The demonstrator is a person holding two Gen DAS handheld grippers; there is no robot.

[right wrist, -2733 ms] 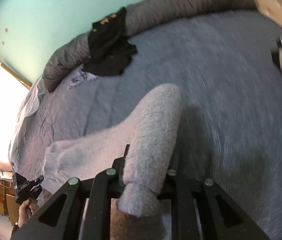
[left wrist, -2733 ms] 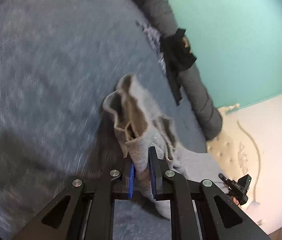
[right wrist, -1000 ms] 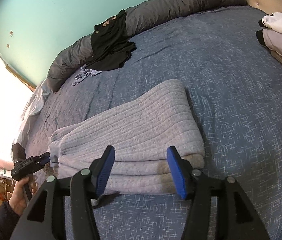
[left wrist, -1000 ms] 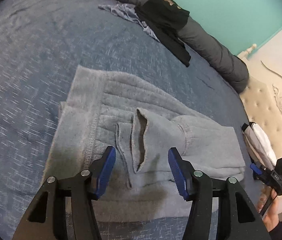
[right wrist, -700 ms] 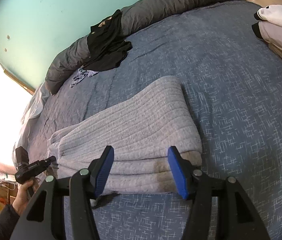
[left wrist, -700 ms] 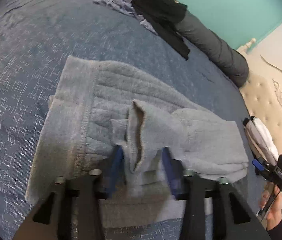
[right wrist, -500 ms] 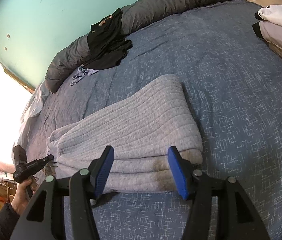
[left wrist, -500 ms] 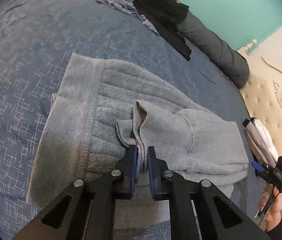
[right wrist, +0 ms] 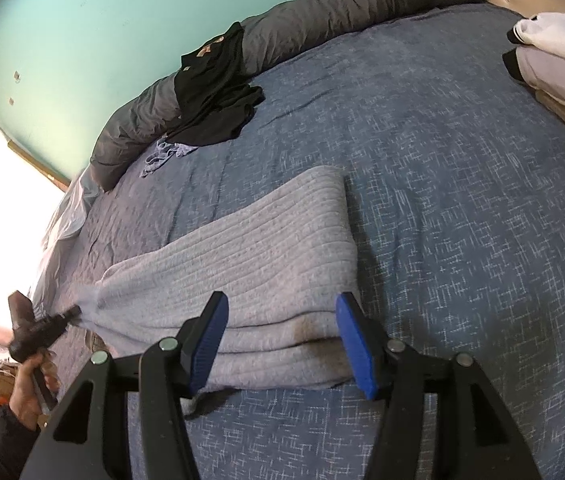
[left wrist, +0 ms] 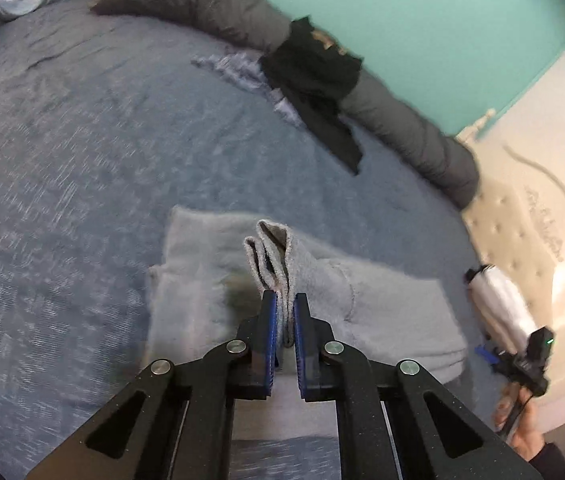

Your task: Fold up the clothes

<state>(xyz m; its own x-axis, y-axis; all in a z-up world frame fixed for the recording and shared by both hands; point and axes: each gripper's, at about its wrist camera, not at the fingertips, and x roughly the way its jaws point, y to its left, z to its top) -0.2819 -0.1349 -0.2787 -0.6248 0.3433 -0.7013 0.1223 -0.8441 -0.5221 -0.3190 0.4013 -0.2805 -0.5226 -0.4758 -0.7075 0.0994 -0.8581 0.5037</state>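
The grey sweater [right wrist: 250, 280] lies folded on the blue bedspread [right wrist: 462, 200], a thick ribbed stack directly ahead of the right gripper [right wrist: 282, 344] and under the left gripper [left wrist: 284, 320]. Beyond both claws, at the far edge of the bed, a long dark grey bolster [left wrist: 210, 8] runs along the teal wall [right wrist: 102, 20], with a crumpled black garment [left wrist: 314, 80] draped over it and a small pale blue cloth [right wrist: 162, 154] just beside that. To the right of the right claw, a pile of folded white and pink clothes [right wrist: 554, 52] sits near the padded cream headboard [left wrist: 522, 220]. The right claw hovers with its blue pads spread wide, the near folded edge of the sweater showing between them but not pressed. The left claw has just closed, and its pads pinch a cuff [left wrist: 270, 252] of the sweater, lifting it into an upright ridge above the rest of the stack. A hand [right wrist: 30, 380] with a dark sleeve holds the left claw's handle, seen low at the left of the right claw.
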